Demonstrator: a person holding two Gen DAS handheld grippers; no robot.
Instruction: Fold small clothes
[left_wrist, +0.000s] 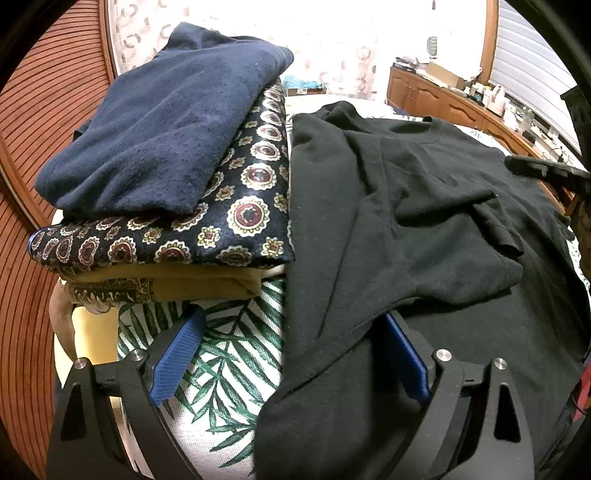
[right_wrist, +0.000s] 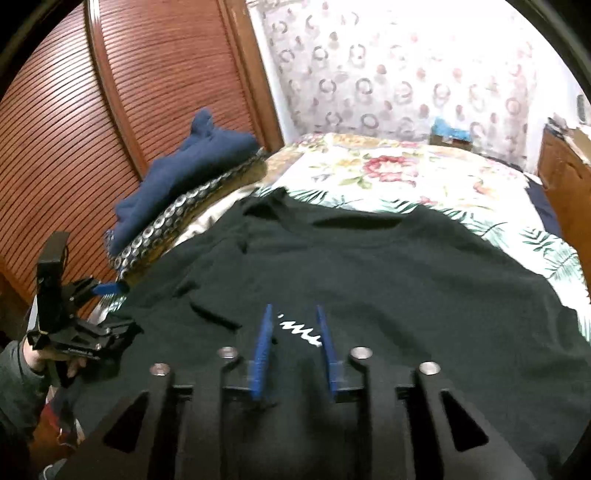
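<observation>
A black cotton T-shirt (left_wrist: 424, 221) lies spread on the leaf-print bed (left_wrist: 229, 354). Left gripper (left_wrist: 291, 354) gapes wide at its edge; right gripper (right_wrist: 293, 332) hovers above it, parted, empty.

Bedroom. Slatted reddish wood doors (right_wrist: 122, 107) at left. Curtain w/ ring pattern (right_wrist: 399, 74) at far end, strongly backlit. Bed w/ floral and leaf-print cover (right_wrist: 406, 173). Wooden cabinet run (left_wrist: 443, 99) at right, top cluttered; pale blinds (left_wrist: 532, 70) above.
</observation>
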